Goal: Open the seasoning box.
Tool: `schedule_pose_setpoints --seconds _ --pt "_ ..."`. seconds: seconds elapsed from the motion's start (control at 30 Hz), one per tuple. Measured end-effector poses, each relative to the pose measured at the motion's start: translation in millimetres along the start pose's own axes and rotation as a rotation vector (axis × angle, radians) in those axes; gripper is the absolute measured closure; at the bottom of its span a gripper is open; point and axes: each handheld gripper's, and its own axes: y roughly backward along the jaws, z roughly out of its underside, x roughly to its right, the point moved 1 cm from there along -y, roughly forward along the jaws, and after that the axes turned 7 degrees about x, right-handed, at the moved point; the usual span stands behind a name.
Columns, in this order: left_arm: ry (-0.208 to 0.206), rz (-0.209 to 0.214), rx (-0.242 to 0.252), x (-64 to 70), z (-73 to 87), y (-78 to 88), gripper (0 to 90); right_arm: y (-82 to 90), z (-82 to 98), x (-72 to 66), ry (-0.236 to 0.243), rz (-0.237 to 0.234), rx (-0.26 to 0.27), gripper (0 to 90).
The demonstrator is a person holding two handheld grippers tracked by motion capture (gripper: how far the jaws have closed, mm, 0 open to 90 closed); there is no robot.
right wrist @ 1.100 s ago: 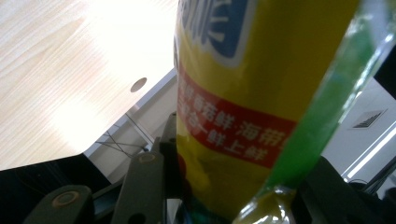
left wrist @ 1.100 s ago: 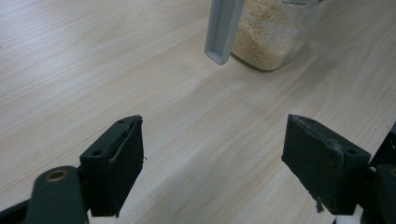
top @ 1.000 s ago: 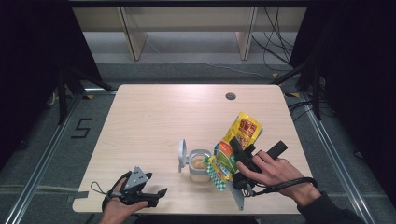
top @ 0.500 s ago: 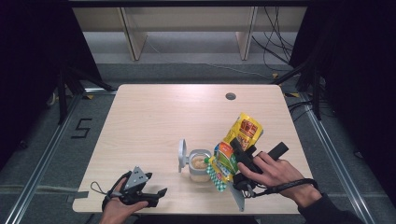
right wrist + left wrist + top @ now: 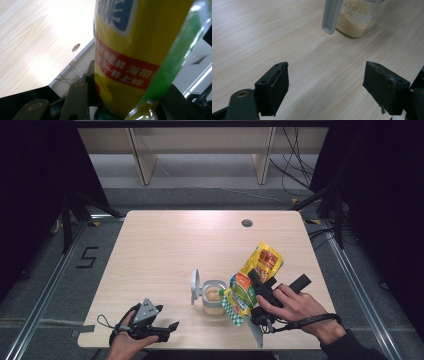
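Yellow foil pouch [image 5: 252, 280] sits pinched between the right gripper's [image 5: 252, 287] jaws, clamped across its middle. Its long axis runs diagonal: upper end up and away from the jaws toward the far-right of the table [image 5: 165, 240], lower checkered end [image 5: 231, 310] tipped down toward the near edge. In the right gripper view the pouch [image 5: 130, 50] rises straight out from betw. the jaws, w/ a green edge strip on one side.

Key relation: glass jar [image 5: 214, 296] stands just beside the pouch's low end, to the left of the right jaws. Its mouth is open, its grey lid [image 5: 195, 286] flipped upright on the far side from the pouch. Pale granules are already in the jar. Looks like a pour; pouch mouth likely needs to come over the jar opening, tho which end is open I can't tell.

Left gripper [image 5: 165, 330] is near the front edge, well apart from the jar, jaws spread w/ nothing betw. them. From it the jar [image 5: 358, 18] and lid [image 5: 331, 16] lie ahead. Right hand is much nearer.

Nothing stands betw. pouch and jar. Grommet hole [image 5: 246, 223] is far off, no issue.
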Motion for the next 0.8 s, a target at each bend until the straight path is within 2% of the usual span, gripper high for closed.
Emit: schedule_pose_setpoints --seconds 0.1,0.23,0.27,0.3,0.33,0.43,0.5,0.53,0.57,0.63,0.67,0.8 --pt "0.004 0.002 0.003 0.4 -0.1 -0.1 19.9 -0.1 0.0 0.0 0.004 0.007 0.008 62.4" --pt "-0.014 -0.005 -0.012 -1.3 0.0 0.4 19.9 -0.2 -0.2 -0.2 -0.001 0.01 0.009 62.5" --pt "-0.01 -0.005 -0.008 -0.9 0.0 0.2 19.9 -0.3 -0.6 0.5 0.013 0.014 0.008 62.5" --pt "0.0 -0.001 0.0 -0.1 0.0 0.0 19.9 -0.8 -0.7 -0.4 0.006 0.012 0.009 62.5" --pt "-0.014 -0.003 -0.011 -1.2 -0.1 0.8 19.9 -0.6 -1.2 -1.2 0.004 0.022 0.006 62.6" --pt "-0.015 -0.005 -0.013 -1.4 -0.1 0.7 19.9 -0.4 -1.6 -2.4 -0.008 0.022 0.007 62.6" --pt "0.004 0.003 0.004 0.4 -0.1 0.0 19.9 0.1 -1.5 -2.9 -0.015 0.023 0.006 62.6" --pt "-0.001 0.001 0.001 0.0 -0.2 0.2 19.9 0.8 -1.7 -3.0 -0.018 0.018 -0.001 62.6" --pt "0.001 0.001 0.001 0.0 -0.1 0.1 19.9 0.5 -1.6 -1.5 0.001 0.022 0.009 62.6" --pt "-0.01 0.0 -0.009 -0.9 -0.1 0.8 19.9 1.2 -1.4 -2.4 -0.006 0.026 0.008 62.6" --pt "-0.02 -0.003 -0.017 -1.6 -0.1 1.1 19.9 1.0 -0.6 -1.2 0.01 0.02 0.012 62.6" --pt "0.0 -0.001 -0.001 0.1 -0.1 0.1 19.9 1.1 0.2 -3.1 -0.01 0.013 0.007 62.6"
